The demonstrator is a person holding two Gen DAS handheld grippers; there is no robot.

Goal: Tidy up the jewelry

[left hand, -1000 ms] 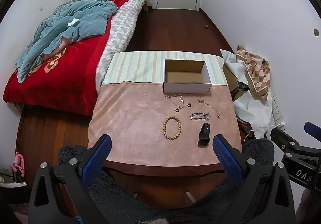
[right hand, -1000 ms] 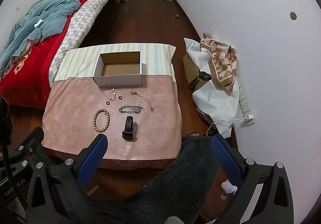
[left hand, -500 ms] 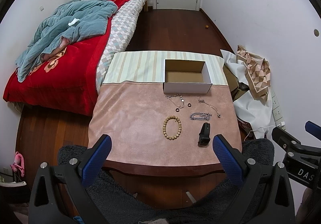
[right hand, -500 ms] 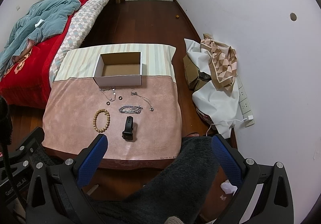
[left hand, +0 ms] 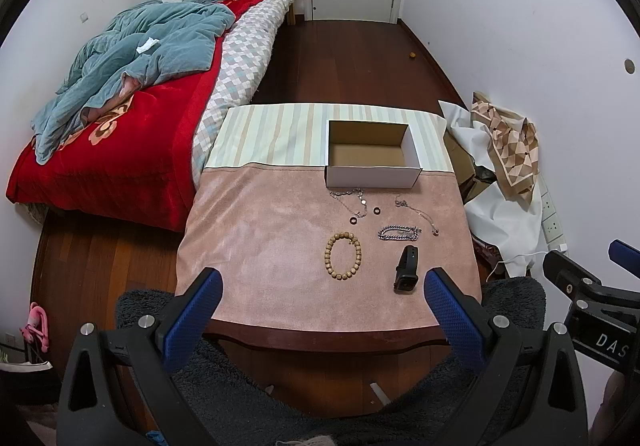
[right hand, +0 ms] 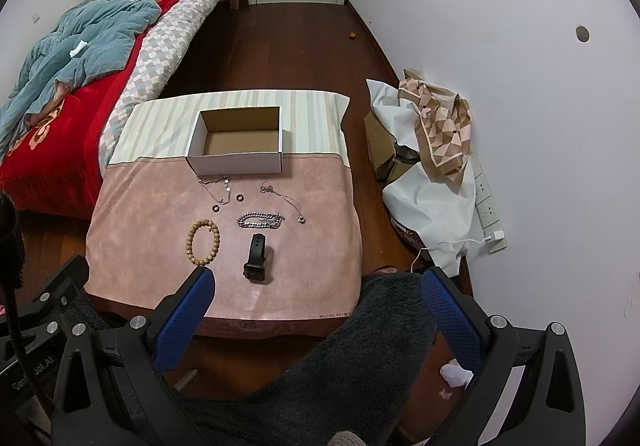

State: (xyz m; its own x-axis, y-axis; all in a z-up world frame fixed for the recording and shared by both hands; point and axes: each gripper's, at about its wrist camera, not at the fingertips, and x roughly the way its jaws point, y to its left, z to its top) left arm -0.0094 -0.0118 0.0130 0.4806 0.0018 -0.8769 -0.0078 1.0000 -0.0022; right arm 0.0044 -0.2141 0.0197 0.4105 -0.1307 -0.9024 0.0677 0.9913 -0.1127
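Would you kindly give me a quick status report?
Left tool open, right tool open, both short of the table. Box empty; bead bracelet, watch, chains untouched. Nothing in the way.

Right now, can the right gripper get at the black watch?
Probably yes. The right gripper is open, and the watch lies alone near the table's front edge, apart from the bead bracelet.

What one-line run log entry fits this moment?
left gripper: open | right gripper: open | box: empty | bracelet, watch: on table
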